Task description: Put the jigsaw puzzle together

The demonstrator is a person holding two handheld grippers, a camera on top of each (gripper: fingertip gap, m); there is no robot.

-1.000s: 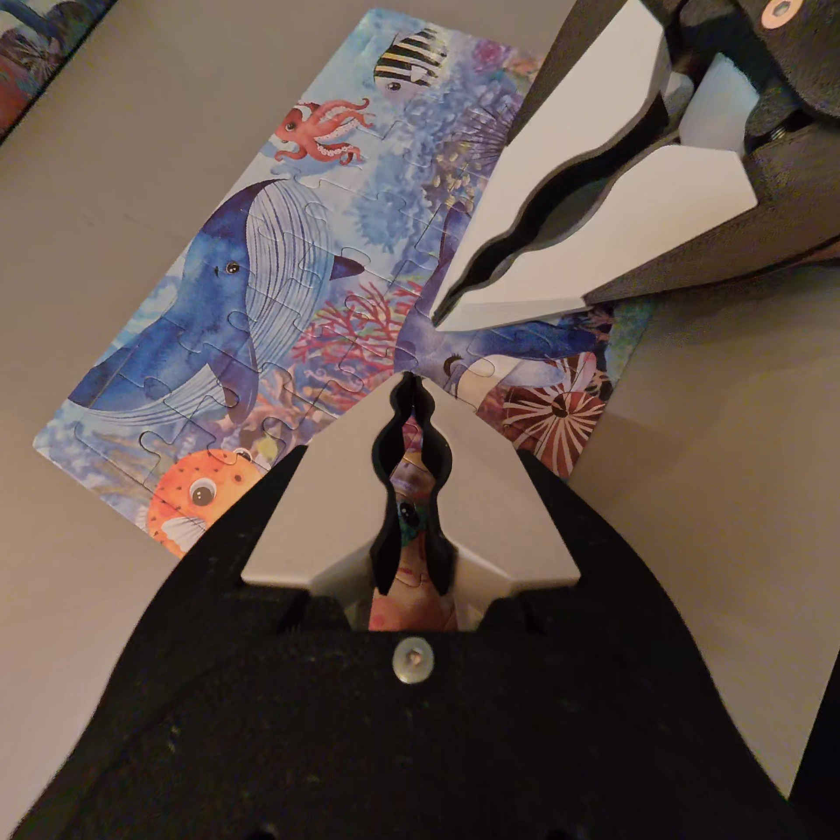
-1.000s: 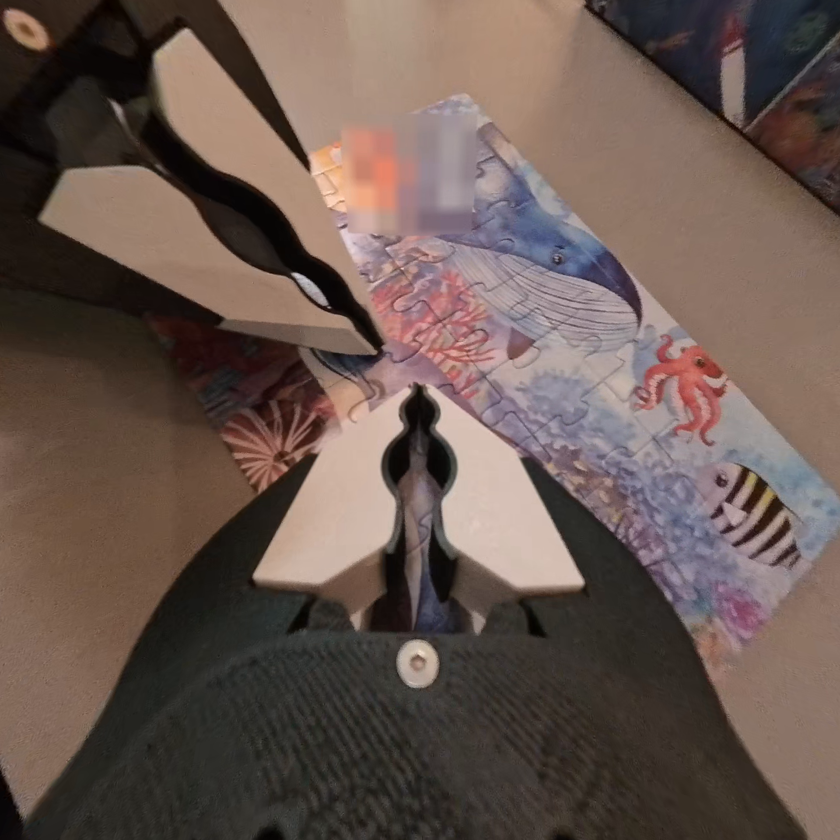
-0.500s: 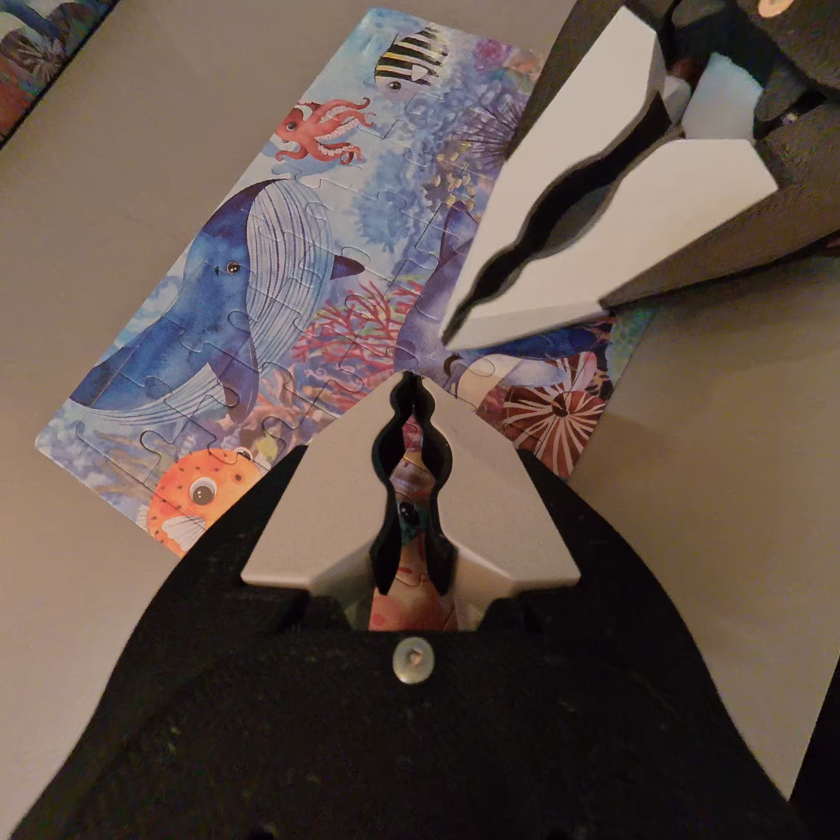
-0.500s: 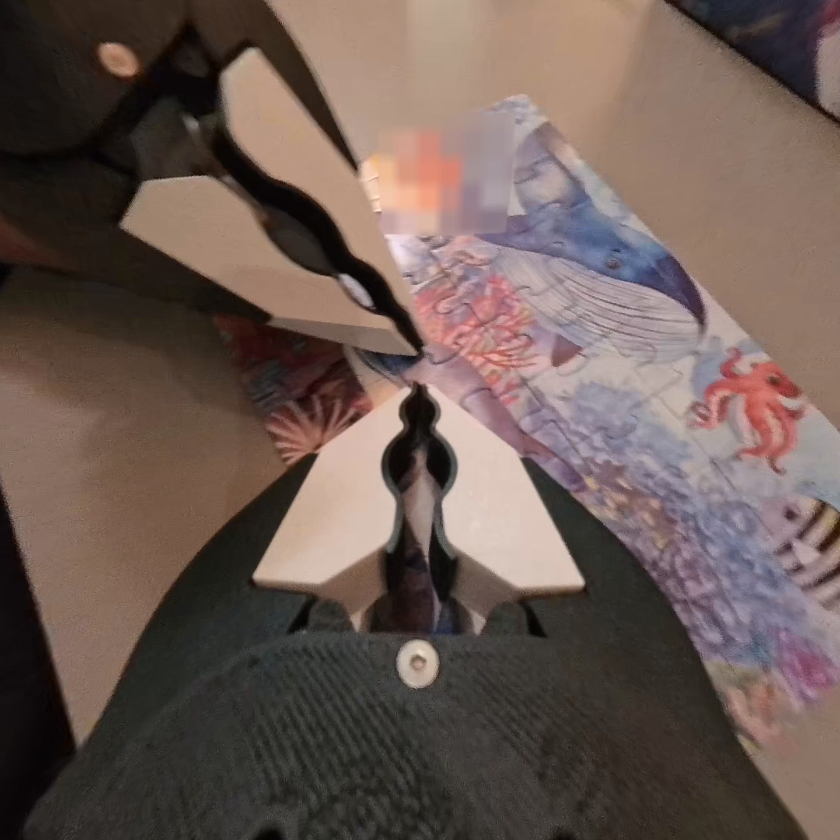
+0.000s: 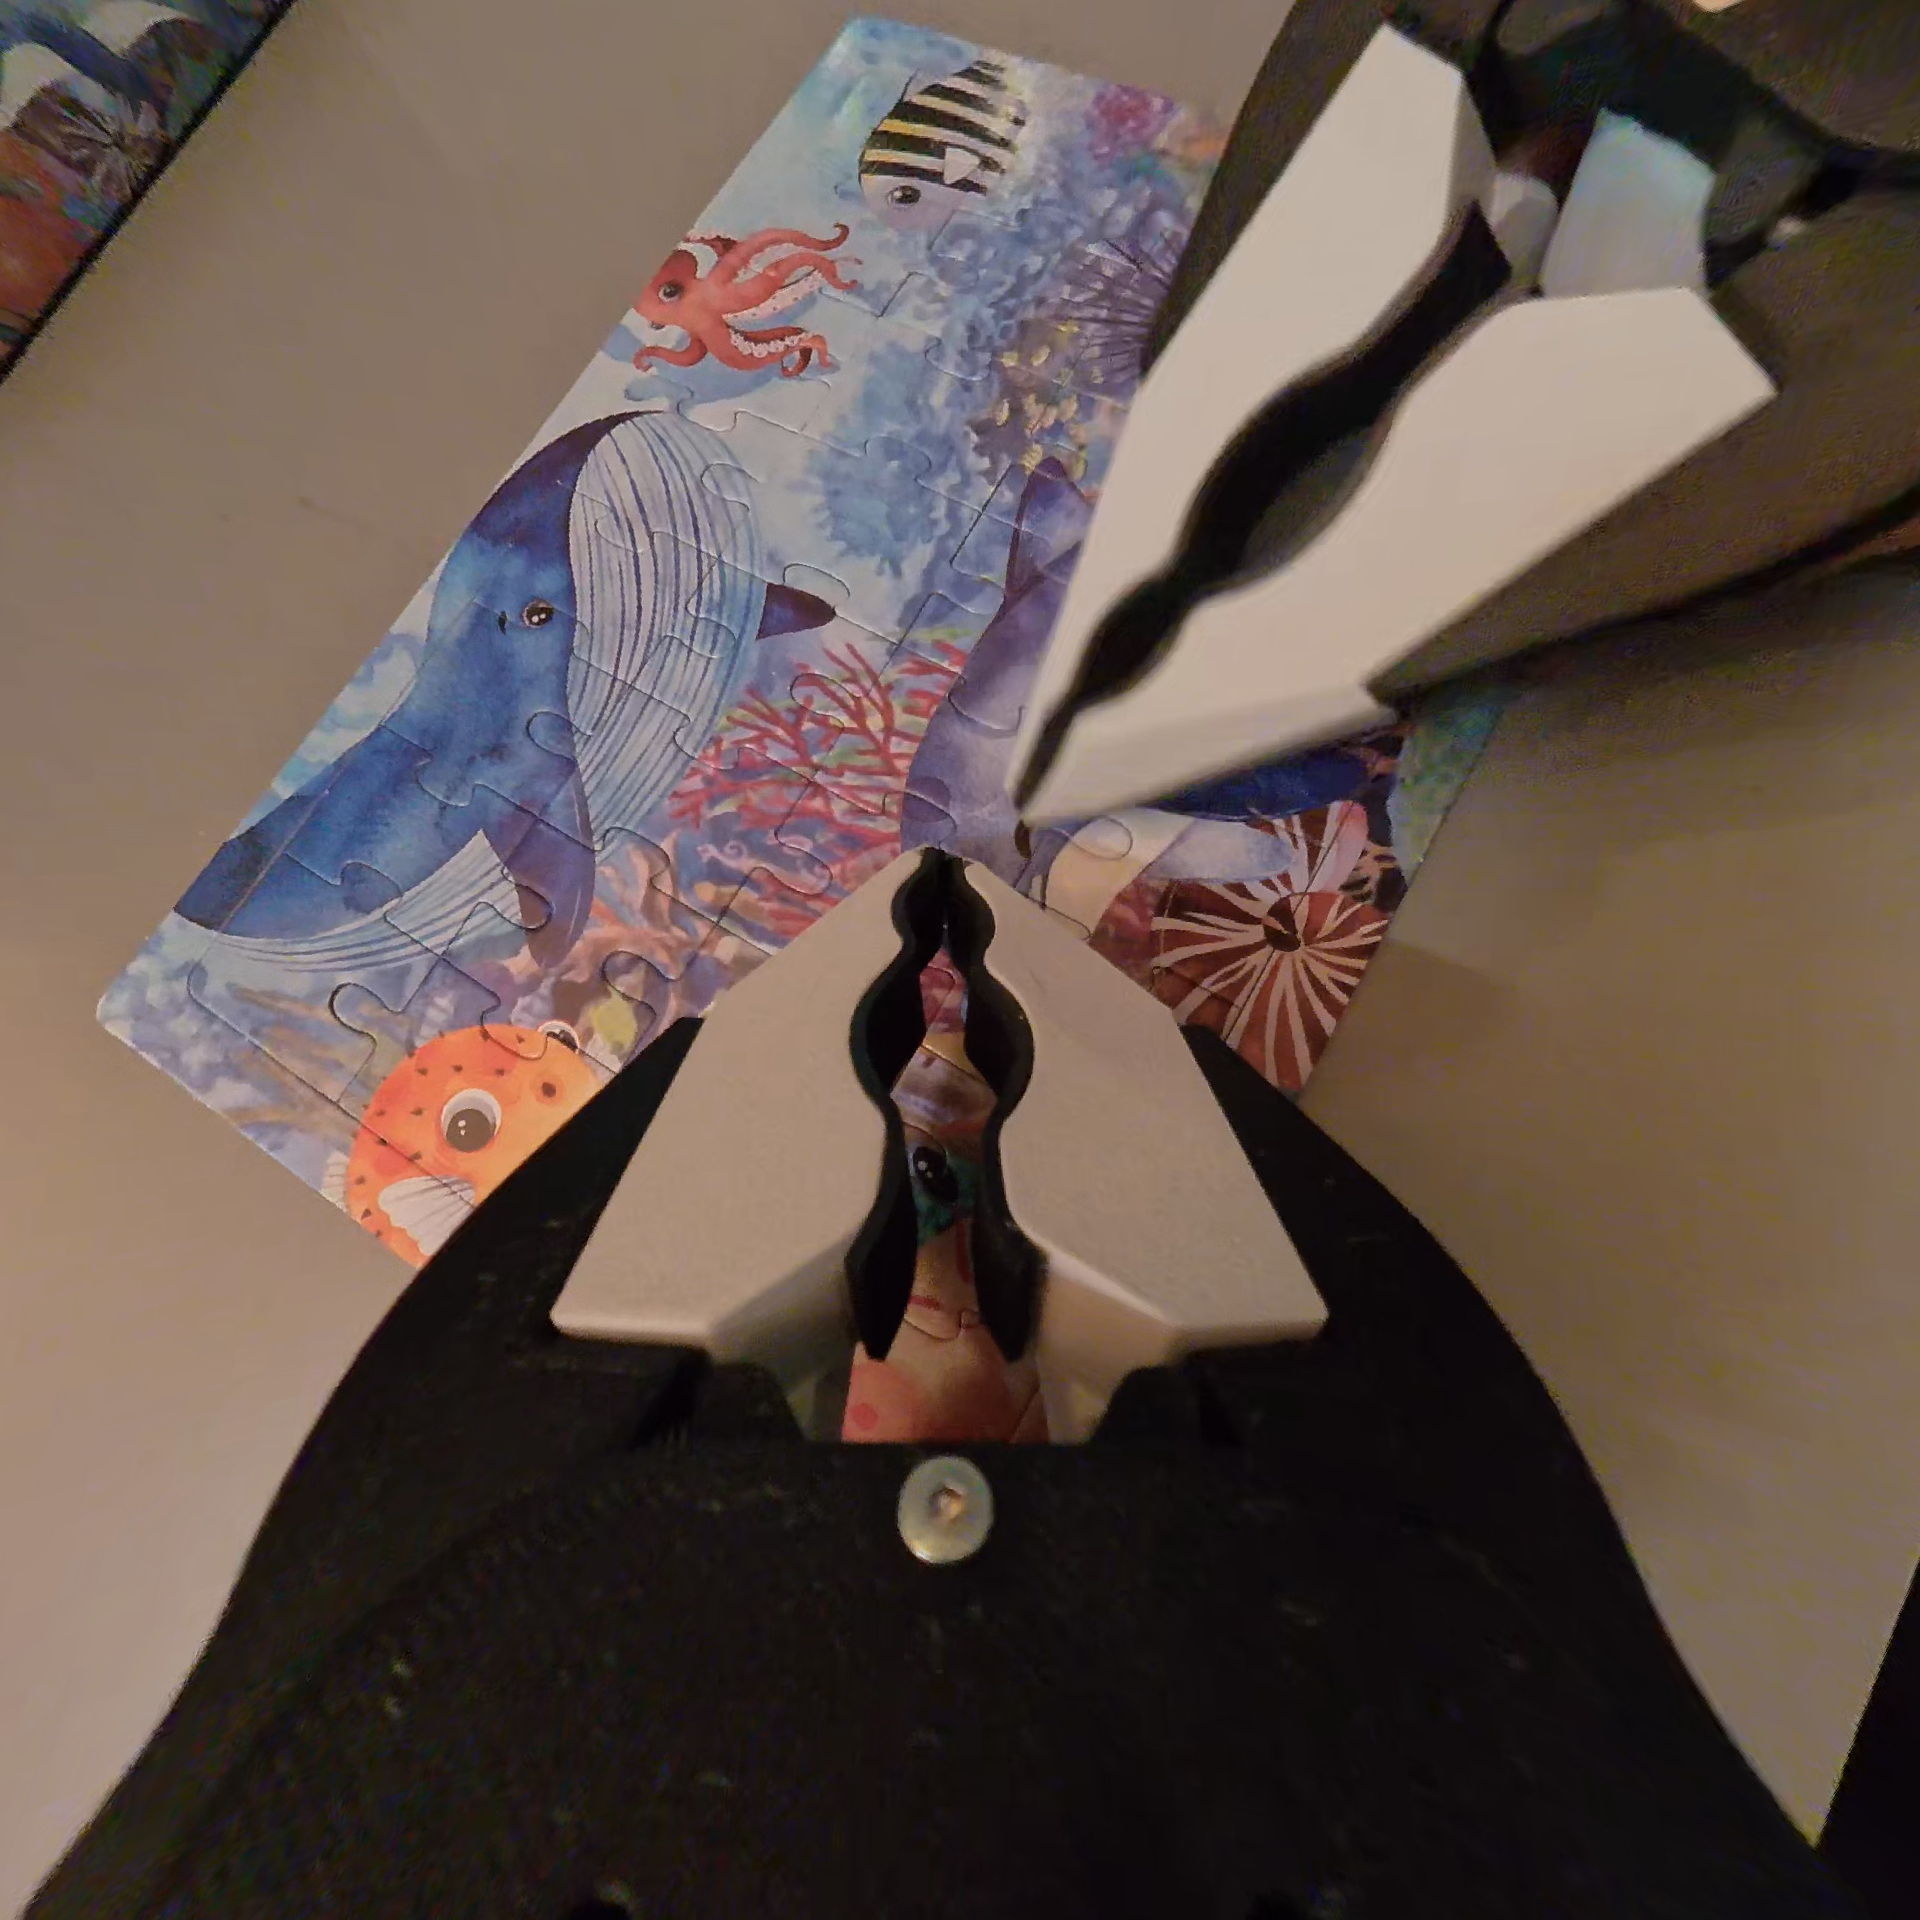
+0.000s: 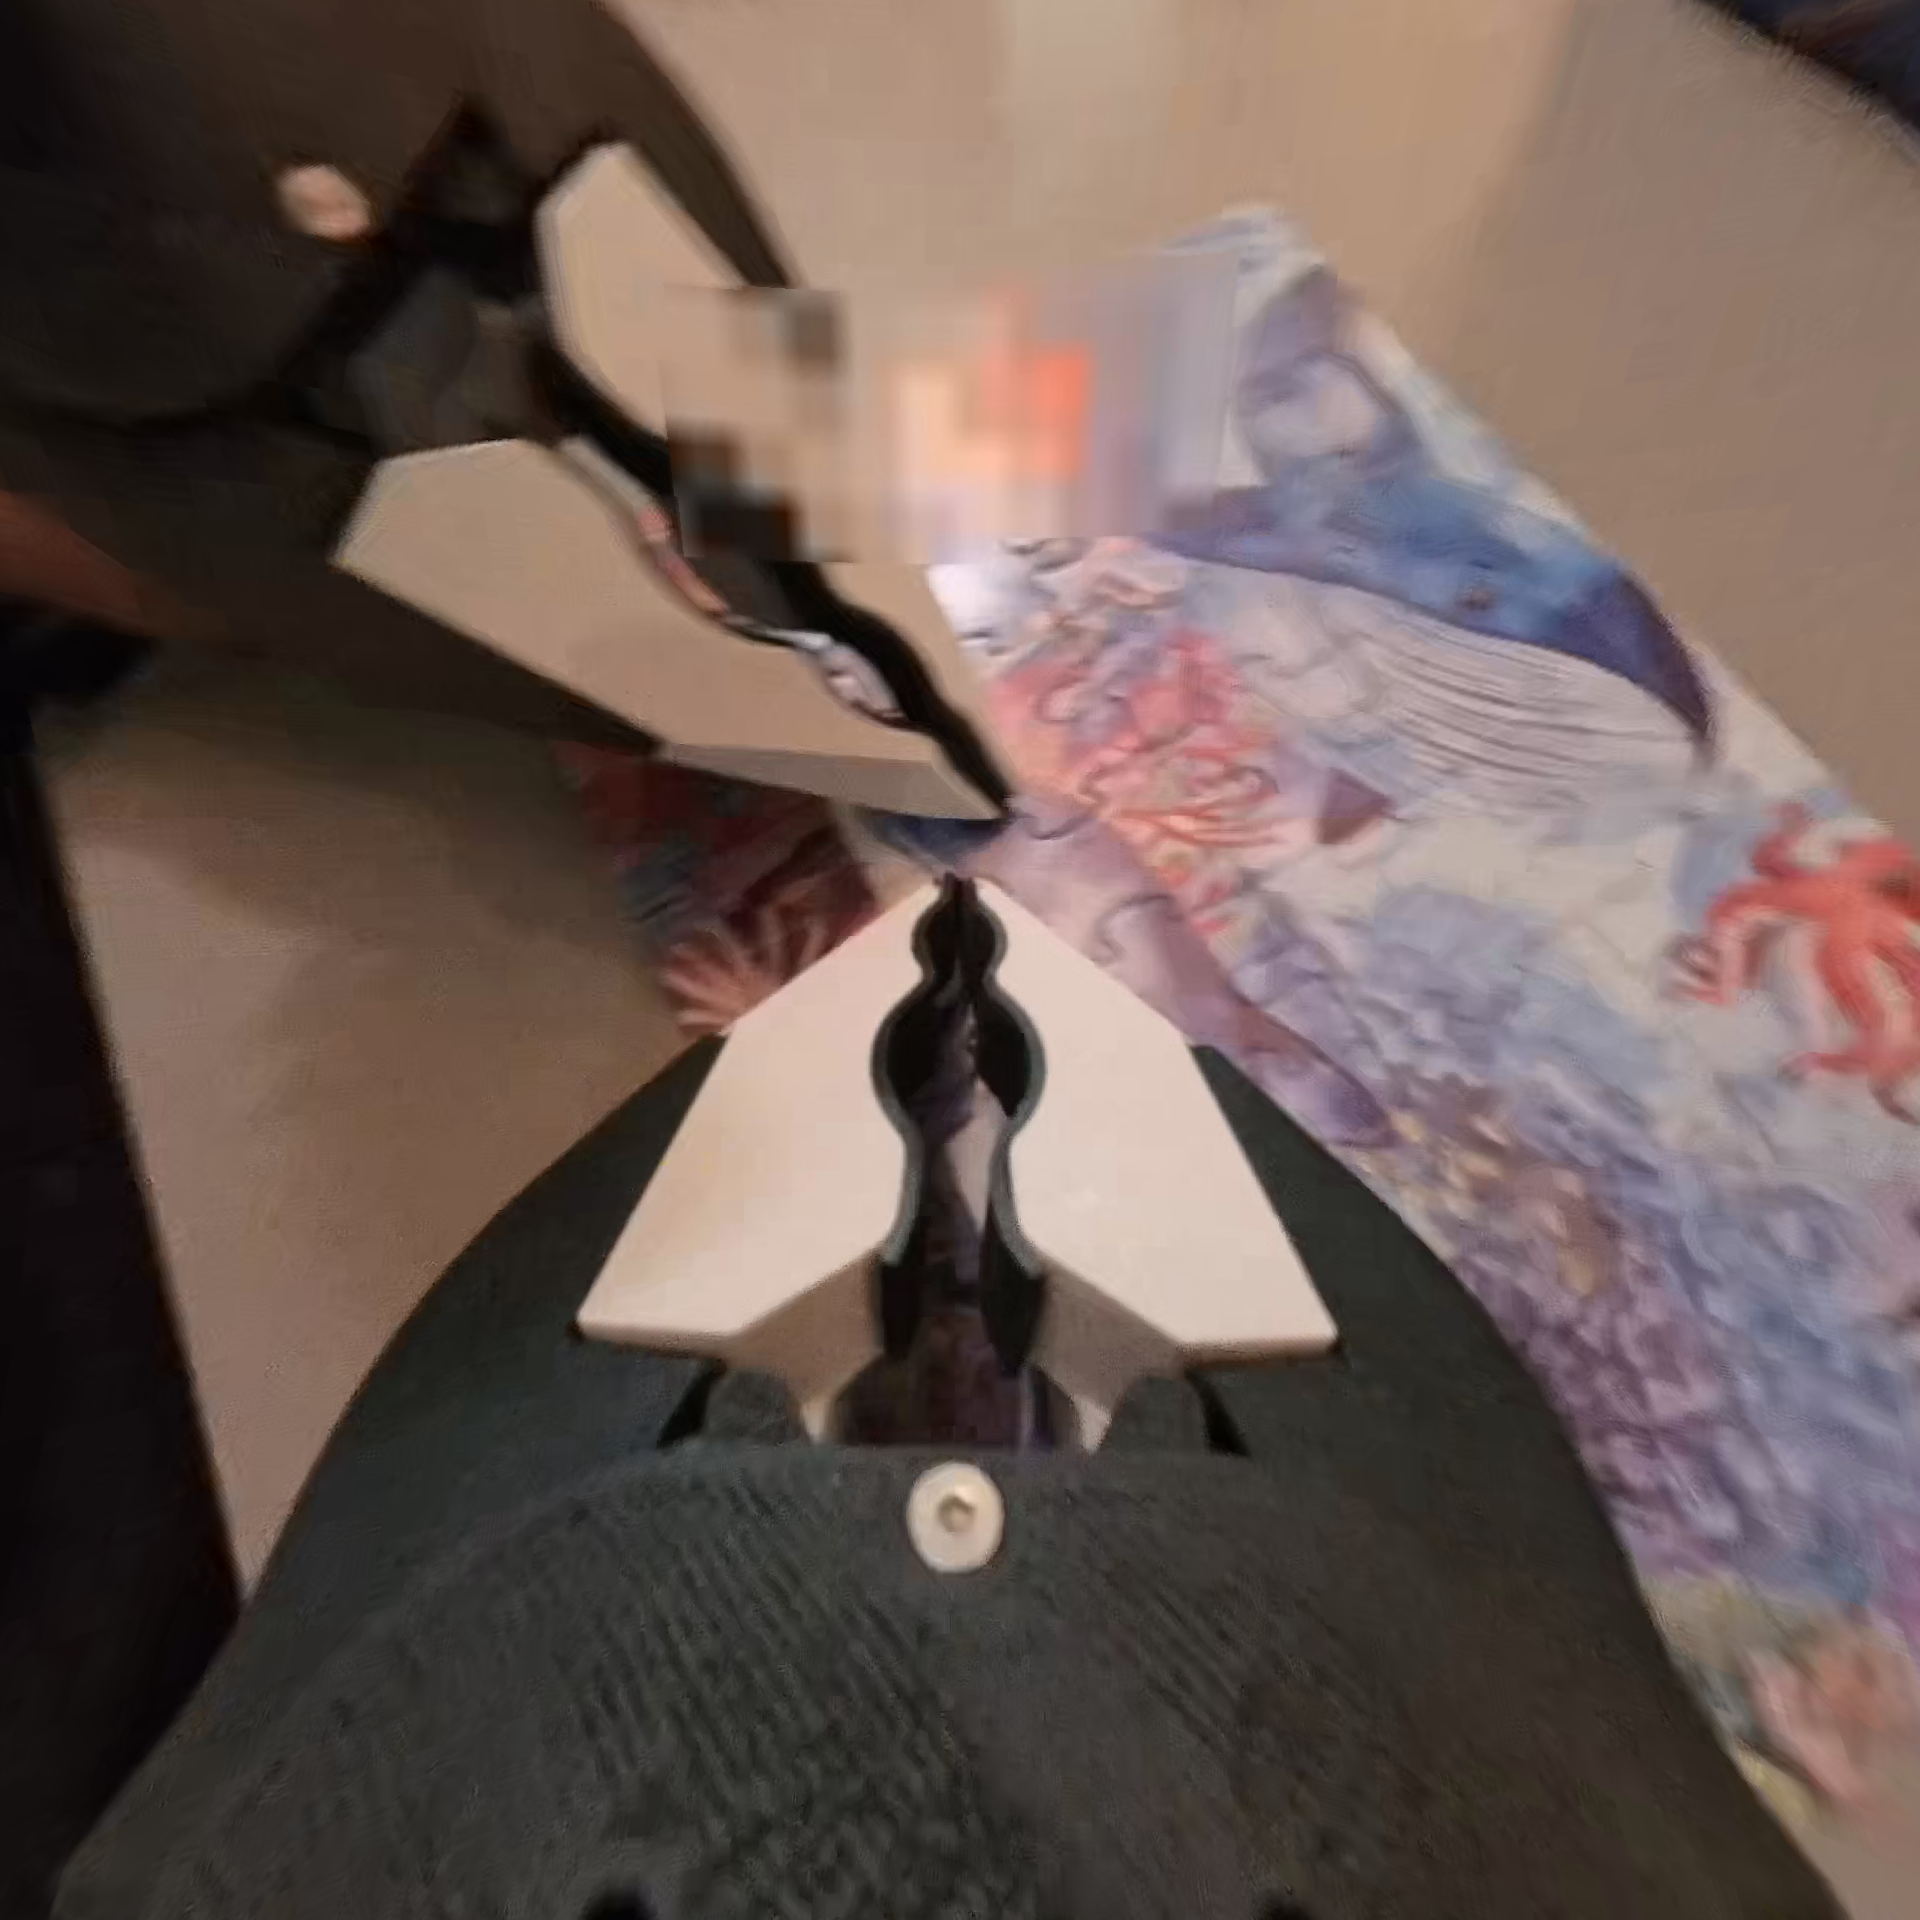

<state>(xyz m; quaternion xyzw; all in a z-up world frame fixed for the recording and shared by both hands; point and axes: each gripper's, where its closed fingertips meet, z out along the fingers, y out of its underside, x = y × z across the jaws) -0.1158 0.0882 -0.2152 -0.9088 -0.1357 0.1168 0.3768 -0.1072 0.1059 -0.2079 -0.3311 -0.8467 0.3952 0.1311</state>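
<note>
An assembled sea-life jigsaw puzzle (image 5: 582, 665) with a blue whale, a red octopus and a striped fish lies flat on the beige table (image 5: 260, 343). My left gripper (image 5: 940, 857) is shut and empty, its tips low over the puzzle's near edge. My right gripper (image 5: 1029, 800) is shut and empty, coming in from the upper right, its tips just above the puzzle and close to the left tips. In the blurred right wrist view the puzzle (image 6: 1455, 852) runs to the right, my right gripper (image 6: 951, 883) is shut, and the left gripper (image 6: 992, 810) comes in from the upper left.
A dark-framed picture of the sea scene (image 5: 62, 114) lies at the table's far left corner. Bare table (image 5: 1662, 1039) lies right of the puzzle. A mosaic patch covers part of the right wrist view.
The right gripper has drawn back a little to the right and upward; its view has shifted and blurred. The left gripper and the puzzle have stayed put.
</note>
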